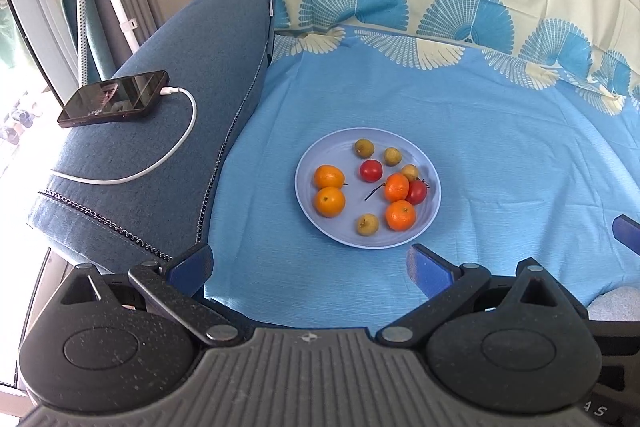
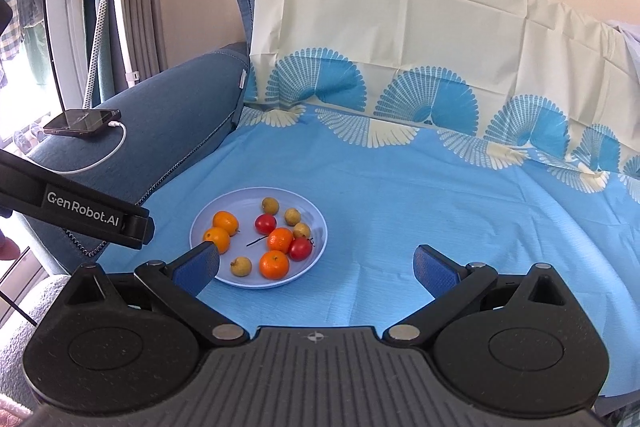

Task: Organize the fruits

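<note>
We note both the left gripper [image 1: 308,267] and right gripper [image 2: 316,267] spread wide, holding nothing, above the blue cloth [image 1: 500,155]; the plate [image 1: 310,159] lies on it carrying oranges [image 1: 329,201], tomatoes [image 1: 371,170] and small brownish fruits [image 1: 364,148]

You had a woven cloth [image 1: 480,147] under everything, matt and finely ribbed, creased where it ran up the backrest; the plate [image 1: 320,163] looked like smooth plastic with a soft sheen; the oranges [image 1: 329,201] were glossy and faintly pitted, the red fruits [image 1: 371,170] slick and shiny, the small brownish fruits [image 1: 364,148] duller; the armrest [image 1: 192,75] was coarse matt fabric with stitched seams; the phone [image 1: 114,98] showed mirror-like glass, its cable [image 1: 176,155] smooth; your left gripper [image 1: 308,267] was speckled matt black plastic with metal rivets and textured blue pads [image 1: 430,269].
</note>
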